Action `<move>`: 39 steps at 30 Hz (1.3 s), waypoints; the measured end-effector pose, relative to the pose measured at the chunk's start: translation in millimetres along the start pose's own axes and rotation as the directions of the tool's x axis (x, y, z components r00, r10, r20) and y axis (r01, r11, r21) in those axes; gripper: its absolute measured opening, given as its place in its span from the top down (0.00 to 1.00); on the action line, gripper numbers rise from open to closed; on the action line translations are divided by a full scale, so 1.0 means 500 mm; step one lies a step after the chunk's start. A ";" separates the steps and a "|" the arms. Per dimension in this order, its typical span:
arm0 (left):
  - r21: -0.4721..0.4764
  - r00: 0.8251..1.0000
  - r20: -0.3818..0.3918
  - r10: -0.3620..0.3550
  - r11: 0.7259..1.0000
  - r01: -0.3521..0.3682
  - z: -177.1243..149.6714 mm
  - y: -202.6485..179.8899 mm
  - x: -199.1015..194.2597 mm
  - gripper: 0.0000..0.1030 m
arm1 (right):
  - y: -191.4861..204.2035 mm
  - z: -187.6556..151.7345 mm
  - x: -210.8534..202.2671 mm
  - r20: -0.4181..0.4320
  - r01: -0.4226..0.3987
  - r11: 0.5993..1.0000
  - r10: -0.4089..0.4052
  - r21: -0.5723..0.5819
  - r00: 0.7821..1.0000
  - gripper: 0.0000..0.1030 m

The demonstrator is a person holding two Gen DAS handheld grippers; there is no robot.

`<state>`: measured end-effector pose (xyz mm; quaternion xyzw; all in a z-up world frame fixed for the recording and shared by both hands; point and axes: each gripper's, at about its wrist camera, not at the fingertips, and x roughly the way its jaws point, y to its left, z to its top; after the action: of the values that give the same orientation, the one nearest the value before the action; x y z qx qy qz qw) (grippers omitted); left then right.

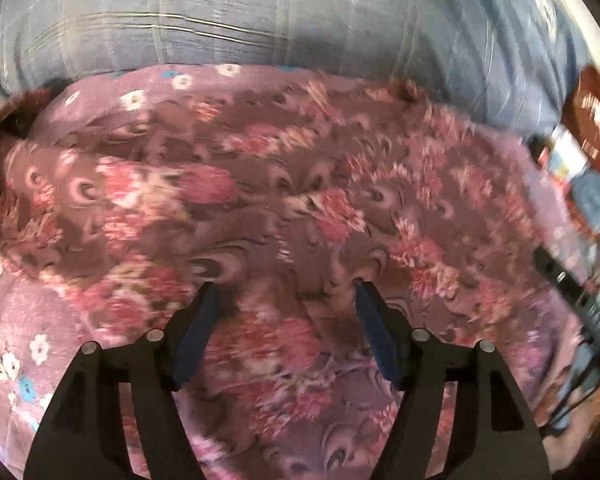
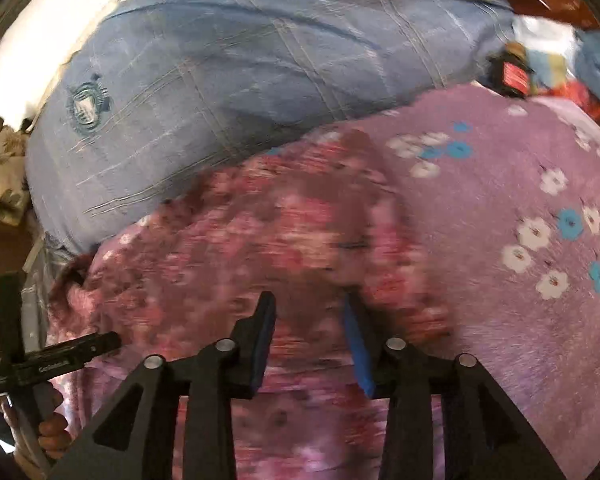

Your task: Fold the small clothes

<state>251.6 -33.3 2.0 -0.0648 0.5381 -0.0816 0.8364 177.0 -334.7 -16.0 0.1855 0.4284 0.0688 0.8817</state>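
Left wrist view: the left tongs (image 1: 286, 286) stand released, their two blue-padded fingers (image 1: 198, 332) spread wide with nothing between them. Directly below and ahead lies the floral garment (image 1: 260, 184), a maroon cloth printed with pink flowers and curled crescent motifs. It spreads rumpled across most of the frame, and both fingertips sit over its near part; whether they touch the cloth cannot be told through the motion blur. The garment rests on a purple blanket (image 1: 16, 352) dotted with small white and blue flowers, visible at lower left. Beyond the garment's far edge rises a blue checked pillow (image 1: 220, 16). At the right margin part of the other black gripper body (image 1: 576, 300) enters the frame.

Right wrist view: the right tongs (image 2: 308, 300) are likewise released, blue pads (image 2: 358, 344) parted, nothing gripped. The floral garment (image 2: 236, 248), strongly blurred here, lies under and ahead of the fingers and extends leftward from them. To the right of the tongs the purple blanket (image 2: 500, 208) lies bare, with its white and blue flower print sharp. The blue checked pillow (image 2: 220, 72), bearing a small embroidered crest, borders the garment's far side. At lower left the left gripper's black body (image 2: 60, 356) reaches over the garment's left edge, with the person's hand (image 2: 50, 420) on its handle.
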 end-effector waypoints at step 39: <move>-0.256 0.914 -0.019 0.406 0.881 -0.397 0.308 0.515 -0.130 0.96 | 0.469 -0.150 0.223 -0.184 -0.246 0.848 0.179 -0.469 0.967 0.16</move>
<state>382.6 235.2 73.0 -0.0603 0.5308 0.1641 0.8293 196.9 -67.3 -49.3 -0.0016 0.4318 0.2840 0.8561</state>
